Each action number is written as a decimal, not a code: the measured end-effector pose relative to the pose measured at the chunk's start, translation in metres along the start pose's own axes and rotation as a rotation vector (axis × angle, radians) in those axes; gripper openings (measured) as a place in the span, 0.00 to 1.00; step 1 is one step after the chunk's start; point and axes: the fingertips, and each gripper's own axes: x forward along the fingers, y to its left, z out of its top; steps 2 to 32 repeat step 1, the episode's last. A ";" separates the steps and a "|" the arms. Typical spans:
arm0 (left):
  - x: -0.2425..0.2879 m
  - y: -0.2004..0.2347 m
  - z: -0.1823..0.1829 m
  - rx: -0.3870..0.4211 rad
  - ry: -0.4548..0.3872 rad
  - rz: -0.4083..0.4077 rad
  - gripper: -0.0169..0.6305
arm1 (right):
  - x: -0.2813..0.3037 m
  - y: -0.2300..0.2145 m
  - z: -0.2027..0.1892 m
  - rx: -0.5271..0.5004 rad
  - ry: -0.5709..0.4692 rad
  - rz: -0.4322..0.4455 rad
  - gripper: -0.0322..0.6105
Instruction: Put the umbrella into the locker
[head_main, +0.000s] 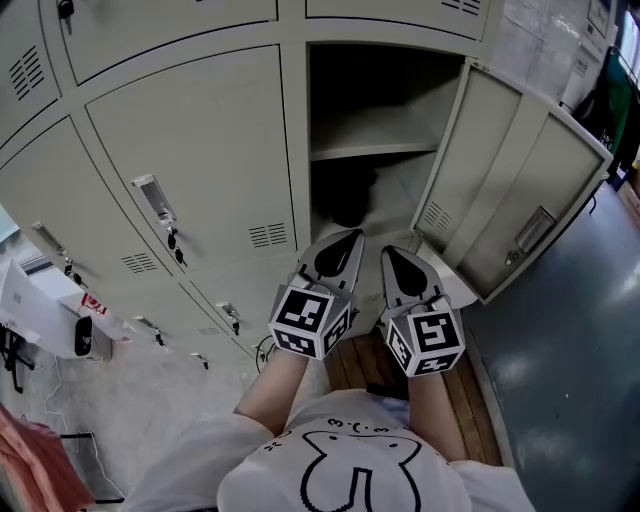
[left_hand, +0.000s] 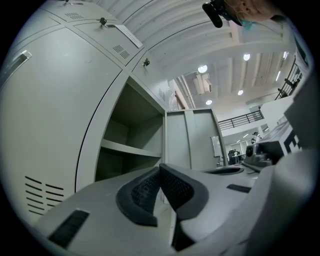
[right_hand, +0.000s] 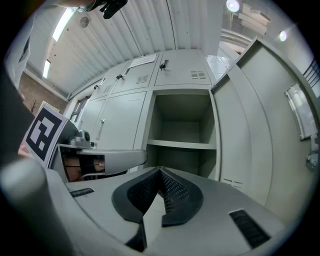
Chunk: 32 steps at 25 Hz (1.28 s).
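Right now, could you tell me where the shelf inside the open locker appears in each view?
Head view: the shelf sits at upper centre, inside the open locker.
Left gripper view: the shelf is left of centre.
Right gripper view: the shelf is near the centre.
Shared landmark: the open door, to the right of the shelf in all three.

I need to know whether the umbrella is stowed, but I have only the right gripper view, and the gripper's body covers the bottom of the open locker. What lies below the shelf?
Observer: The head view shows a dark bundle below the shelf. It is too dim to confirm that it is the umbrella.
Operator: Is the left gripper carrying anything?
Observer: No. The left gripper has its jaws together with nothing between them.
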 end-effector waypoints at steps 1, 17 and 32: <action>0.000 0.000 0.001 0.000 -0.001 -0.002 0.05 | 0.000 0.000 0.001 -0.001 -0.001 -0.002 0.09; 0.000 0.000 0.001 0.000 -0.001 -0.002 0.05 | 0.000 0.000 0.001 -0.001 -0.001 -0.002 0.09; 0.000 0.000 0.001 0.000 -0.001 -0.002 0.05 | 0.000 0.000 0.001 -0.001 -0.001 -0.002 0.09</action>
